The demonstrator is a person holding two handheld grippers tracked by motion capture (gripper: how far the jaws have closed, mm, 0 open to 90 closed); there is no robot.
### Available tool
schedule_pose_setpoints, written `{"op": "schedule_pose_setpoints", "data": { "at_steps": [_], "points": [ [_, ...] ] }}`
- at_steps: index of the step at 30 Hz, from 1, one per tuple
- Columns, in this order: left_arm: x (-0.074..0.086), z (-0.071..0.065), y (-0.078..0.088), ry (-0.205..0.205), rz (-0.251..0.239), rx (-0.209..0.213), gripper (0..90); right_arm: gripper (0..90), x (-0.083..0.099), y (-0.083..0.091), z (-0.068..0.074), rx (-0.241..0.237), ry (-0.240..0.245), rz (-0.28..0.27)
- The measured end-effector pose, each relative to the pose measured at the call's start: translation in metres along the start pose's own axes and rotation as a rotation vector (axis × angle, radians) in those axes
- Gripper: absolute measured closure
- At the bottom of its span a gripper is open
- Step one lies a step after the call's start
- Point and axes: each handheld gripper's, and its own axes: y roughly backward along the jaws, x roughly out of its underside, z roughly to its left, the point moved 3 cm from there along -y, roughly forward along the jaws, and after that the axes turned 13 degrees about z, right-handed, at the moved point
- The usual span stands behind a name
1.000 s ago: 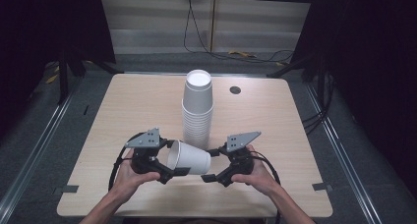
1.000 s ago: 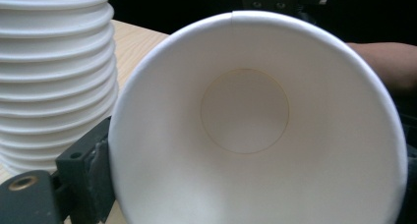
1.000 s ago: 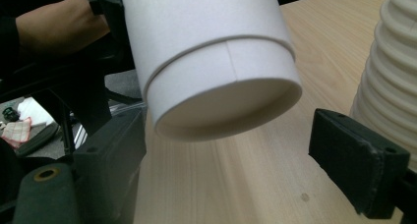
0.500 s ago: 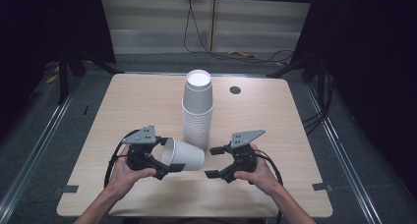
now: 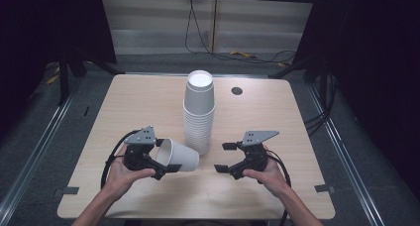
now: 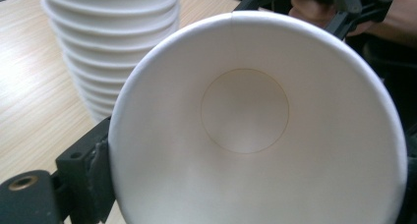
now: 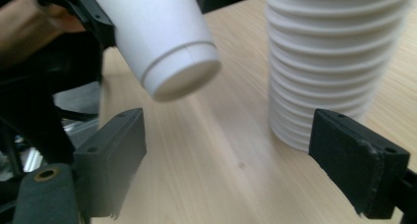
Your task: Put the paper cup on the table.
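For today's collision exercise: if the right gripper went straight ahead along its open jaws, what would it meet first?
Probably the base of the single paper cup held sideways in the left gripper. The right gripper points at it across bare table; depth is unclear, so it might pass just beneath.

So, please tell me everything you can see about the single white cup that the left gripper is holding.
The single cup is plain white, apparently paper, with a rolled rim and a recessed round base. It is empty and looks undamaged. It lies nearly level above the table, mouth toward the left gripper, base toward the open right gripper, which does not touch it. The left gripper clamps its rim. It hangs beside the cup stack, apart from it.
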Motion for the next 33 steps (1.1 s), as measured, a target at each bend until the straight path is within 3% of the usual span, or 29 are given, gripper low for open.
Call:
{"op": "schedule_pose_setpoints", "data": {
  "at_steps": [5, 7, 15, 23, 27, 29, 33],
  "points": [
    [0.002, 0.006, 0.003, 0.001, 0.018, -0.024, 8.1, 16.6, 0.007, 0.002, -0.009, 0.034, -0.029, -0.002],
    [0.003, 0.008, 0.004, 0.018, 0.038, -0.037, 8.1, 16.7, 0.007, 0.004, -0.011, 0.059, -0.033, -0.008],
    [0.01, 0.017, 0.017, 0.067, 0.06, -0.095, 7.9, 17.2, 0.013, 0.01, -0.015, 0.083, -0.064, -0.032],
    [0.011, 0.029, 0.033, 0.122, 0.098, -0.188, 7.9, 18.6, 0.012, 0.011, -0.015, 0.096, -0.074, -0.052],
    [0.014, 0.035, 0.038, 0.119, 0.091, -0.217, 7.6, 18.8, 0.012, 0.012, -0.015, 0.097, -0.078, -0.051],
    [0.016, 0.038, 0.038, 0.121, 0.126, -0.262, 7.6, 18.8, 0.012, 0.013, -0.013, 0.106, -0.076, -0.045],
    [0.02, 0.047, 0.041, 0.133, 0.149, -0.293, 7.5, 18.6, 0.012, 0.015, -0.011, 0.12, -0.077, -0.037]
  ]
}}
